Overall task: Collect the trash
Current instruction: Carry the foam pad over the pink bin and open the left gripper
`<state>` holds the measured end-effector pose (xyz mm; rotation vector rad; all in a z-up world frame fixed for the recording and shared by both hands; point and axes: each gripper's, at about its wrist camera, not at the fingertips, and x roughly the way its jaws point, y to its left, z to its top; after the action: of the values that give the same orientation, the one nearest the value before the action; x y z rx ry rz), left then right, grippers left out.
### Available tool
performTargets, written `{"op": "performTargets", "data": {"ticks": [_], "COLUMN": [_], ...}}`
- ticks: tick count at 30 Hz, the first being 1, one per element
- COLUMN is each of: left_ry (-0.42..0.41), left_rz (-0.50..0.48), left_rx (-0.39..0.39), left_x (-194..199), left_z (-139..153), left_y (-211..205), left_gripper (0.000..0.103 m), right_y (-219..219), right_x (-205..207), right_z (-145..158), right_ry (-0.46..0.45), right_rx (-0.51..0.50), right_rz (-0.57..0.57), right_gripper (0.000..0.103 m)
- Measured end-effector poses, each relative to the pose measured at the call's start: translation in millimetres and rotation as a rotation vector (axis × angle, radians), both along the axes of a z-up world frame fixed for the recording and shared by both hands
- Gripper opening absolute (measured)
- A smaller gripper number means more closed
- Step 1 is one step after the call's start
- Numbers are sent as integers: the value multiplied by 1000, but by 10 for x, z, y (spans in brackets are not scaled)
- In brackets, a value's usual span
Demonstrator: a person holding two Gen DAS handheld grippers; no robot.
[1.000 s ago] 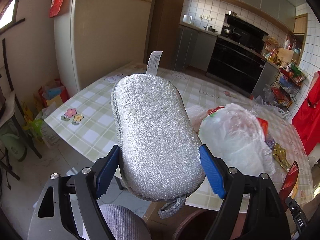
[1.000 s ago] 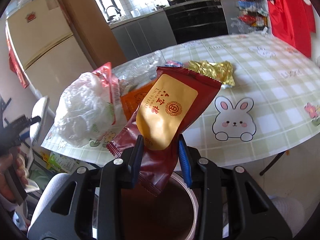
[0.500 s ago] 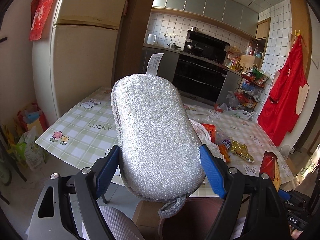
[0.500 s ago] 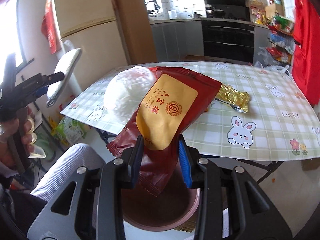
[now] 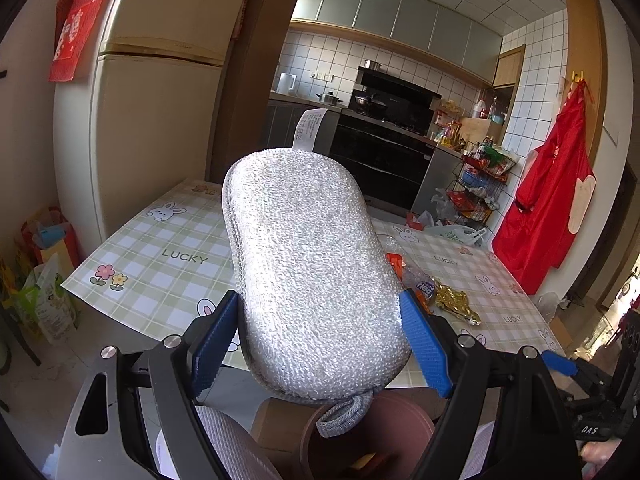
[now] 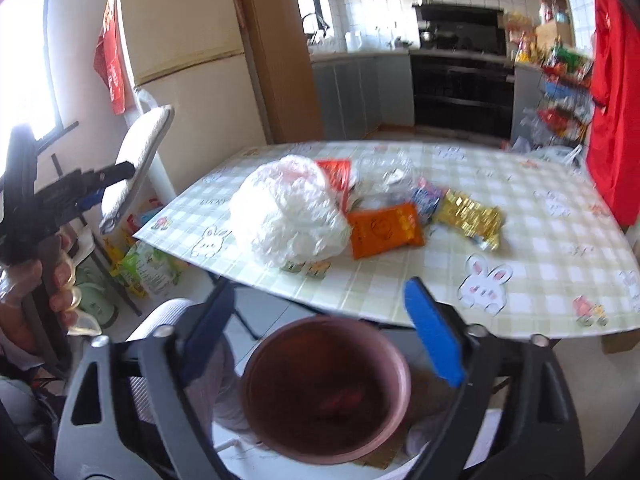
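Gaping right claw (image 6: pixel 320 320), just opened, nothing between.

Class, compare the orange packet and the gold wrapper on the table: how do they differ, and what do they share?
The orange packet lies flat and smooth; the gold wrapper is crumpled and shiny. The packet is matte orange with a printed mark; the wrapper is metallic gold. The packet touches the white bag; the wrapper lies clear of it, further right. Both are trash lying on the checked table, held by no gripper.

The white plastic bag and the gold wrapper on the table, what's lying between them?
In the right wrist view, an orange packet lies between the white plastic bag and the gold wrapper, with a small blue wrapper behind it.
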<state>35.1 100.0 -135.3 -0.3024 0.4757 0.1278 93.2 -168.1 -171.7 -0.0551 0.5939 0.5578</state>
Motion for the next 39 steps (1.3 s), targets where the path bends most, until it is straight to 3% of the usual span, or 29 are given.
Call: {"op": "performTargets", "data": {"ticks": [6, 13, 20, 35, 37, 39], "left_ry": [26, 29, 30, 19, 20, 36], "left_rz": [-68, -207, -302, -363, -382, -411], "left_rx": [13, 111, 162, 203, 199, 181], "left_x": [66, 79, 72, 33, 43, 79], "left_z": [-35, -99, -160, -187, -199, -237], "left_y": [-148, -617, -953, -1126, -1143, -1149], "left_gripper": [78, 78, 79, 79, 80, 90], "right_y": [-230, -492, -544, -558, -565, -574], "right_x": [82, 130, 120, 98, 101, 106], "right_z": [296, 318, 172, 138, 133, 131], "right_ry": [-109, -126, -85, -70, -68, -66], "right_rx": [19, 69, 69, 74, 75, 78], "right_rz": [-142, -240, -256, -272, -274, -275], "right_gripper": [97, 97, 97, 97, 97, 97]}}
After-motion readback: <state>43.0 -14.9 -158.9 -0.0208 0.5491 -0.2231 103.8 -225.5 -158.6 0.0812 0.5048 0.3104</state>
